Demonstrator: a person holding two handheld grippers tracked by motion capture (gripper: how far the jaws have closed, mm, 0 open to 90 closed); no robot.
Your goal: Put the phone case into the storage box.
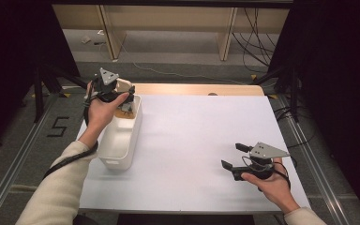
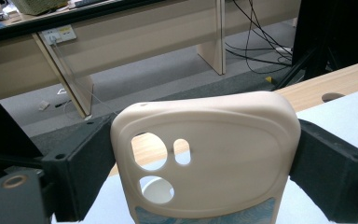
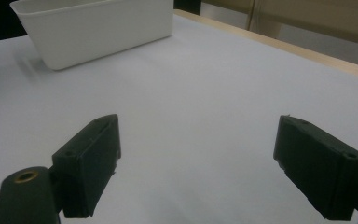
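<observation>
While clamped in left tongs (image 2: 205,172): phone case (image 2: 205,154)

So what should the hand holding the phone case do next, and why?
Probably lower it a little and let go. The left hand-held gripper is clamped across the beige phone case, and in the high view it sits over the far end of the white bin. The right hand-held gripper rests open on the white table, holding nothing, so it need not help.
</observation>
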